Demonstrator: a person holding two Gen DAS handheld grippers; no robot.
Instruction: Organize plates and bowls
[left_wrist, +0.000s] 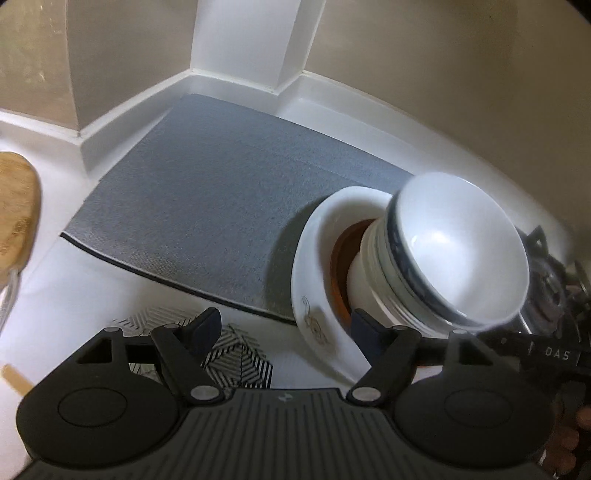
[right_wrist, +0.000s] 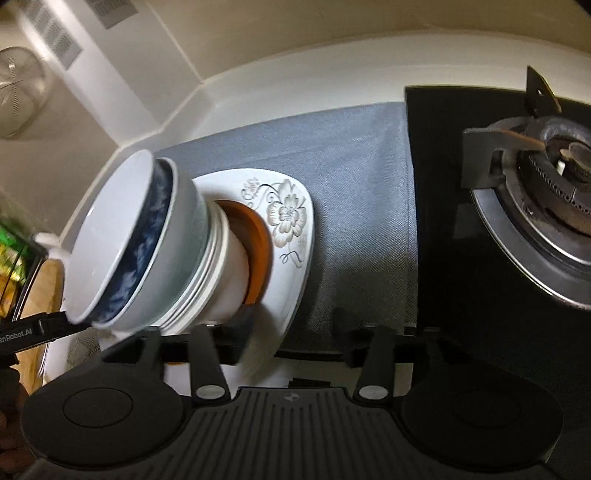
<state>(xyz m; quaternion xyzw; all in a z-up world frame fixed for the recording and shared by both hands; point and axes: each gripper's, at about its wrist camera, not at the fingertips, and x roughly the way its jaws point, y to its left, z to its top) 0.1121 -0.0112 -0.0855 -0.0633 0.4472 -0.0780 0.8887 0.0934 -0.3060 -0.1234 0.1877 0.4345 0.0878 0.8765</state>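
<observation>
Fragile, top-heavy bowl stack (right_wrist: 147, 243) on plate (right_wrist: 291, 236) is being flanked by both hand-held grippers (left_wrist: 284, 328) (right_wrist: 295, 339), jaws spread & empty; grip at plate rim pref.

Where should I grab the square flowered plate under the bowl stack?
Take the flowered plate by its bare rim, near the painted flower, coming from the stove side. The stacked bowls and a brown dish fill its middle, and only that thin raised edge is free over the grey mat. It should stay level.
</observation>
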